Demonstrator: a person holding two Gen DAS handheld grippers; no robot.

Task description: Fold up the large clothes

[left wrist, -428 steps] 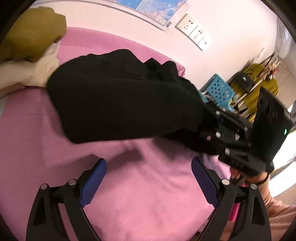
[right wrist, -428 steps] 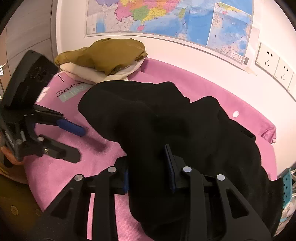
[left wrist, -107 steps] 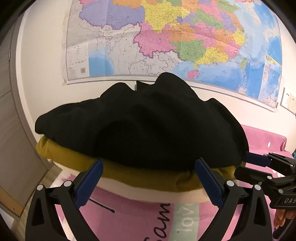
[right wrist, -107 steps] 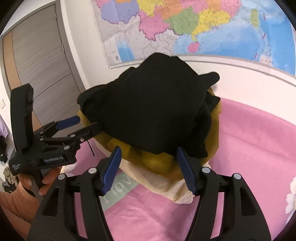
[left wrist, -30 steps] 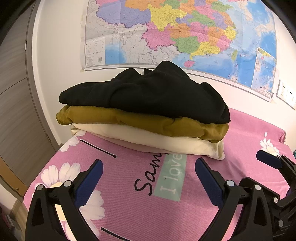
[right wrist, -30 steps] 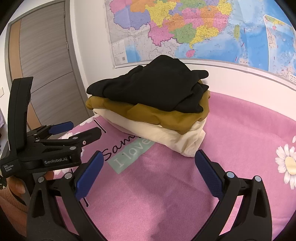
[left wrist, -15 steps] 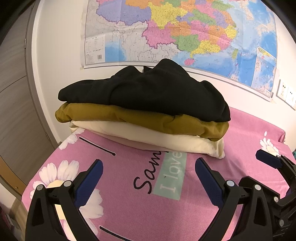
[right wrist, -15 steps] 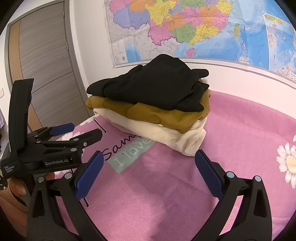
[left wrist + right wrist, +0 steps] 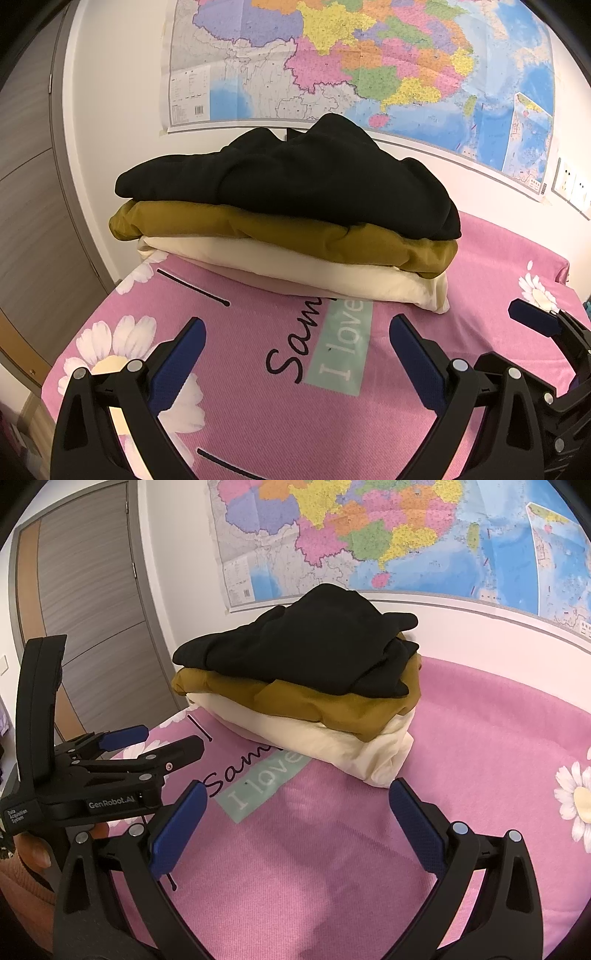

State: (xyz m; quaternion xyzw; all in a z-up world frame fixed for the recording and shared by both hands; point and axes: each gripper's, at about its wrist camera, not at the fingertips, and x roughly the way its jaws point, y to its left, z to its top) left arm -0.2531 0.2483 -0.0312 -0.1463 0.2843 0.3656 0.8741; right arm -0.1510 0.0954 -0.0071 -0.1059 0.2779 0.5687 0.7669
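A folded black garment (image 9: 295, 181) lies on top of a stack, over a folded mustard garment (image 9: 280, 232) and a cream one (image 9: 306, 273), at the far end of the pink sheet (image 9: 332, 424) against the wall. The stack also shows in the right wrist view: the black garment (image 9: 314, 646), the mustard garment (image 9: 314, 705), the cream garment (image 9: 332, 746). My left gripper (image 9: 295, 354) is open and empty, back from the stack. My right gripper (image 9: 295, 819) is open and empty, also back from it. The left gripper (image 9: 125, 746) shows at the left of the right wrist view.
A large map (image 9: 369, 62) hangs on the wall behind the stack. A grey door (image 9: 92, 602) stands at the left. Wall sockets (image 9: 572, 188) sit at the right. The sheet has daisy prints (image 9: 122, 354) and a teal "I love" label (image 9: 343, 347).
Over the last second both grippers stay open and nearly still, a little back from the stack. Earlier the black garment was carried over and laid on top of the stack.
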